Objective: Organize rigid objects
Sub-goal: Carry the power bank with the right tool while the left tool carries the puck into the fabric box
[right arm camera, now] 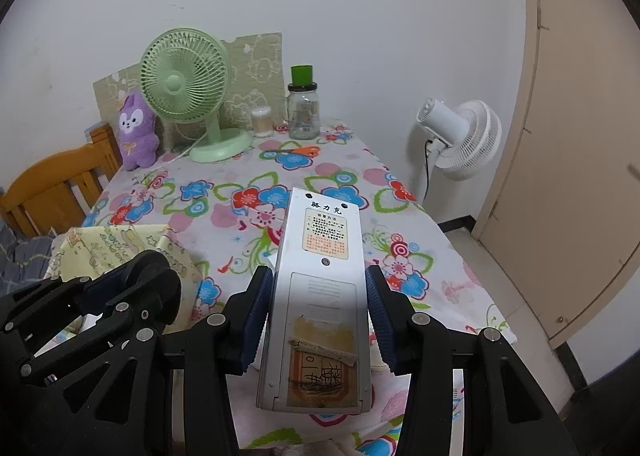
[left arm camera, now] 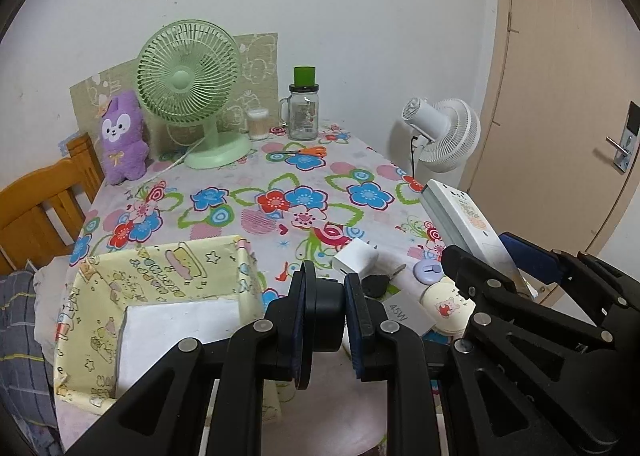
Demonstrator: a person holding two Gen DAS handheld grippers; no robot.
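Across the middle of both views spreads the table [left arm camera: 256,175], draped in a thin cloth printed with blue, red and pink flowers and green loops. At the right edge of the left wrist view stands a smooth tan door [left arm camera: 560,95] with a metal lever handle, and a white floor fan [left arm camera: 444,131] with a ribbed round cage stands before it. In the upper left, a pale green desk fan [left arm camera: 188,83] with a slatted round grille sits on an oval base, beside a fuzzy purple plush toy [left arm camera: 122,135]. A wooden chair [left arm camera: 44,207] shows at the left edge. In the lower left lies an open, soft-sided yellow fabric box [left arm camera: 168,272] with cartoon prints, a white slab inside it.

Right of centre at the top of the table stands a clear glass jar [left arm camera: 304,113] with a handle and a green cap, and orange-handled scissors [left arm camera: 300,151] lie just below it.

The right gripper [right arm camera: 318,316] points downward over the table, its blue ribbed pads pressed on both long sides of a flat grey-white remote control [right arm camera: 320,288], back side up, lifted off the cloth. The left gripper [left arm camera: 328,312] tilts down likewise at lower centre, jaws clamped on a small black rounded object [left arm camera: 328,316] near the box's right wall.

Small things lie between the grippers: a white charger cube [left arm camera: 356,258], a black car key [left arm camera: 378,284], a round lilac disc [left arm camera: 428,270] and a cream round case [left arm camera: 444,306].
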